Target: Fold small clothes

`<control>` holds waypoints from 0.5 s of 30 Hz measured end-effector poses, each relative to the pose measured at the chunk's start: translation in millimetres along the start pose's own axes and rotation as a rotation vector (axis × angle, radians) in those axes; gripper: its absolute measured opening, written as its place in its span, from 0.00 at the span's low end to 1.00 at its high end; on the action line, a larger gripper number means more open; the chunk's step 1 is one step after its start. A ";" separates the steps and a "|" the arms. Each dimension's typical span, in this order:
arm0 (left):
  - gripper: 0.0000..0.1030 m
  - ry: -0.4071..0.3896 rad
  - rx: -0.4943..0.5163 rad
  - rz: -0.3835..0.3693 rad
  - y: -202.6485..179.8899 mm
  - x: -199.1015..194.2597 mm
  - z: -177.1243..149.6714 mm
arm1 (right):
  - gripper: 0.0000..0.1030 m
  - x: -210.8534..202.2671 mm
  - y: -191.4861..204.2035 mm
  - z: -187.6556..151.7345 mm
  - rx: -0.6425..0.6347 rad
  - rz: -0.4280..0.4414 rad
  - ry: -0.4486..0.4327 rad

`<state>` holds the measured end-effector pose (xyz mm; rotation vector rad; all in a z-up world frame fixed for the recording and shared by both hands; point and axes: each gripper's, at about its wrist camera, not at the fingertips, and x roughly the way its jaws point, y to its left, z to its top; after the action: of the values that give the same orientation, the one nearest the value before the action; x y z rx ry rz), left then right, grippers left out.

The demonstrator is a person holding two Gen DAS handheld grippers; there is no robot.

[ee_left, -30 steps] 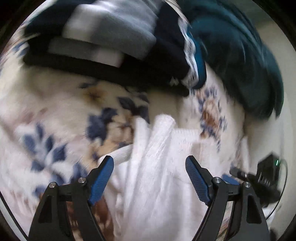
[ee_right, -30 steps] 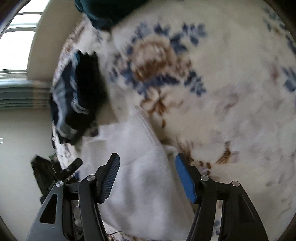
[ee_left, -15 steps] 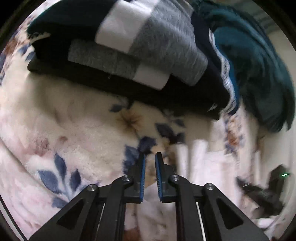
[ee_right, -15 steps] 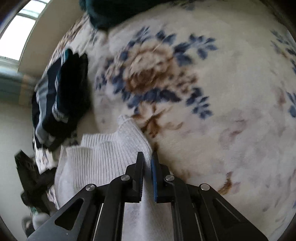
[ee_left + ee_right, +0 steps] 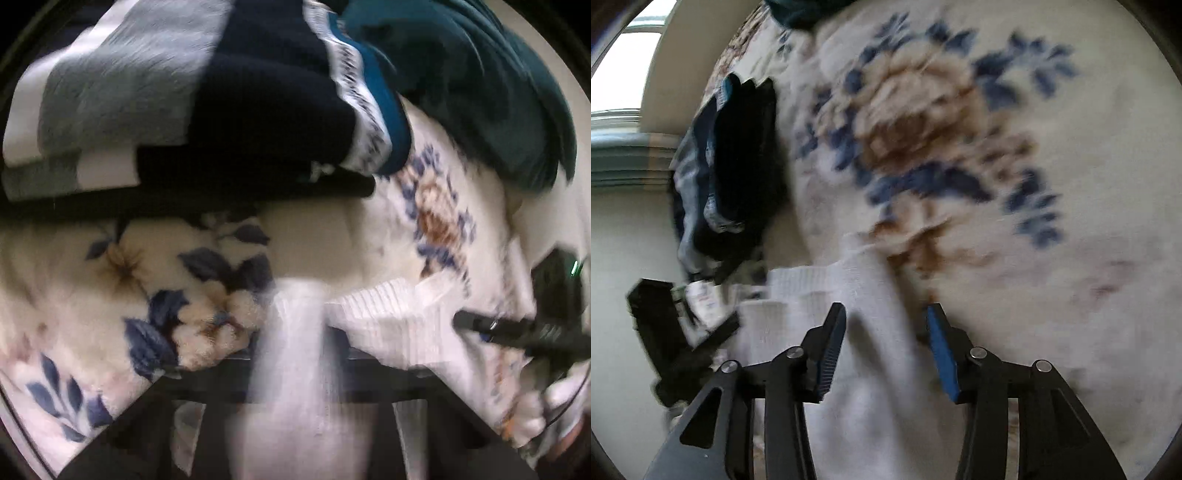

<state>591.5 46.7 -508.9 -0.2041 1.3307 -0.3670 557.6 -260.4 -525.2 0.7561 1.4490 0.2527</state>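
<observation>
White ribbed garment (image 5: 871,387) (blue-brown floral blanket (image 5: 1071,258) beneath).

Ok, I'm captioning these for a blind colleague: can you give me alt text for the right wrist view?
The open right gripper hovers over a white knitted garment lying on a cream blanket printed with blue and brown flowers. To the left sit a pile of dark folded clothes and the other black gripper; the picture is blurred.

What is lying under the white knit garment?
The floral blanket shows around the white garment and continues beneath it. Whether anything else lies under it cannot be seen, because the knit covers that area.
</observation>
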 end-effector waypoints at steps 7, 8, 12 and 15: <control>0.12 -0.108 -0.091 0.089 29.9 -28.4 -9.6 | 0.08 -24.4 32.7 -4.2 -0.180 -0.054 -0.112; 0.12 -0.093 -0.116 0.106 38.3 -21.8 -10.9 | 0.08 -23.7 34.4 -1.8 -0.189 -0.075 -0.115; 0.13 -0.038 -0.141 0.120 49.7 -0.1 -12.0 | 0.08 -2.3 32.7 10.4 -0.207 -0.158 -0.071; 0.16 -0.030 -0.189 0.100 54.5 2.0 -9.1 | 0.09 16.4 27.3 14.5 -0.204 -0.201 -0.008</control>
<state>590.8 96.9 -531.9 -0.2984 1.3409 -0.1528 581.5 -234.8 -522.7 0.4426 1.4546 0.2384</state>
